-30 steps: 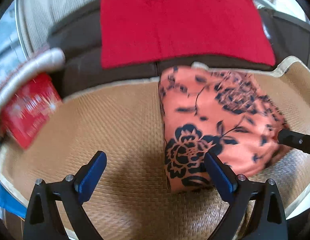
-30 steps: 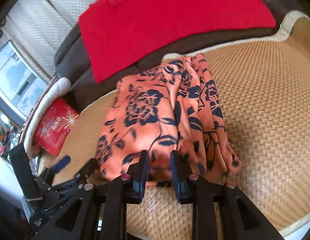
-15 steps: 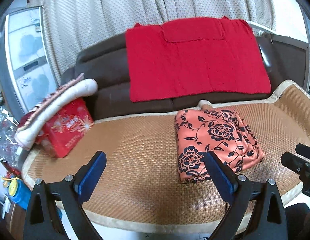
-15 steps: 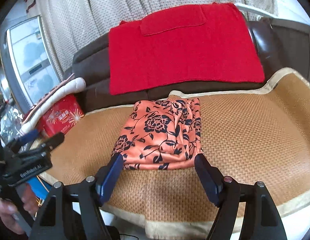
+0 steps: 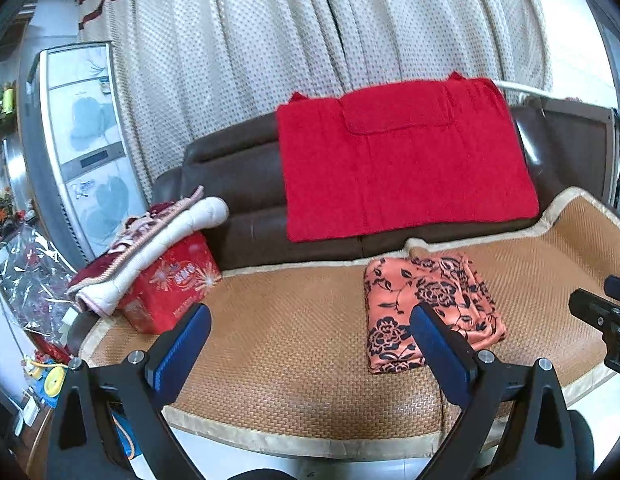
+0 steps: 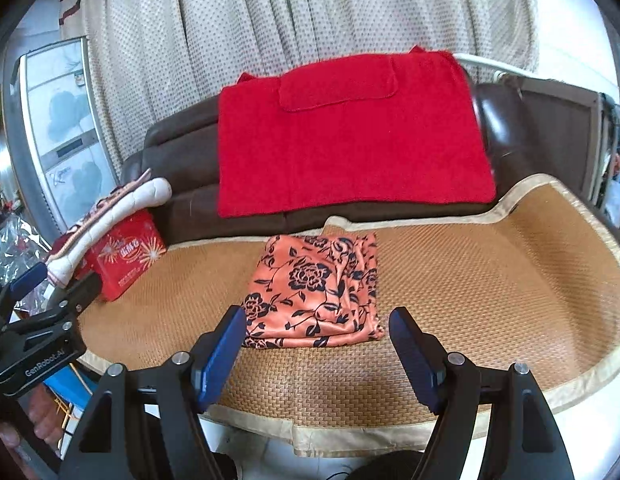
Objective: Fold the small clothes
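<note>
Orange garment [image 6: 315, 292] with black roses; red towel [image 6: 349, 136]; tan, seemingly woven mat [image 6: 489, 280].

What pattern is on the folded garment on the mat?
Orange-pink with dark navy roses and vines; the folded garment shows best in the right wrist view.

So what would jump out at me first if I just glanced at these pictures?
Probably the big red towel draped over the back of the brown sofa. Next, the orange cloth with black flowers, folded on the woven mat in front of it. Nearest the camera, the right claw and the left claw are both open, holding nothing.
</note>
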Motion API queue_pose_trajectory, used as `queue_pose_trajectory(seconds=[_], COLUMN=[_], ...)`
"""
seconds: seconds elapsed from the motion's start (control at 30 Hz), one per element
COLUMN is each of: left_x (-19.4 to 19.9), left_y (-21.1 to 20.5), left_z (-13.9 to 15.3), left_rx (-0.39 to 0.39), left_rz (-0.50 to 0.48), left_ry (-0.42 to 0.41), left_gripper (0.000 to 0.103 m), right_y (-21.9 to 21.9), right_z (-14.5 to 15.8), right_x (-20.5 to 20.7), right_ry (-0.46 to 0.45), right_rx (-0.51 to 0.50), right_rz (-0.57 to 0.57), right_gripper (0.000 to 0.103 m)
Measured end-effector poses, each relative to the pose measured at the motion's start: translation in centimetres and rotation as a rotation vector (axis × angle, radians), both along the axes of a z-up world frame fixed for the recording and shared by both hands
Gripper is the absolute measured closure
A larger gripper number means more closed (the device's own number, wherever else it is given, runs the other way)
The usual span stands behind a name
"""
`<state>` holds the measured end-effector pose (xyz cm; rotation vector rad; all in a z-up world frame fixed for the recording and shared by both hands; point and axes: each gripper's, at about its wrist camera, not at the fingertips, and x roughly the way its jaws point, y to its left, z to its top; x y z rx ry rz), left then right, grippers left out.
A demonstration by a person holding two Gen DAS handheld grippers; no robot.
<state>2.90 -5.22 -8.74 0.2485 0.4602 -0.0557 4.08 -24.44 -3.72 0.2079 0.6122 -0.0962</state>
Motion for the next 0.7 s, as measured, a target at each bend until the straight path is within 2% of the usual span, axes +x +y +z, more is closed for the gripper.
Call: queue_pose_trajectory(seconds=[0.3,0.7], left_x=[-2.8,-5.4], left_y=[1.2,2.4], left_z=[3.1,6.4], left_rx=[-0.030,-0.058], left_rz=[0.019,0.013], left_ry=[-0.038,-0.078], left_gripper=[0.003,0.003], right_y=[1.7,3.1], right_z=[3.4,6.2], right_x=[-2.7,-4.2], right_ry=[-0.028,-0.083], right_rx=[-0.046,-0.096], right_rz=[0.010,0.035], right_gripper=[0.026,0.026])
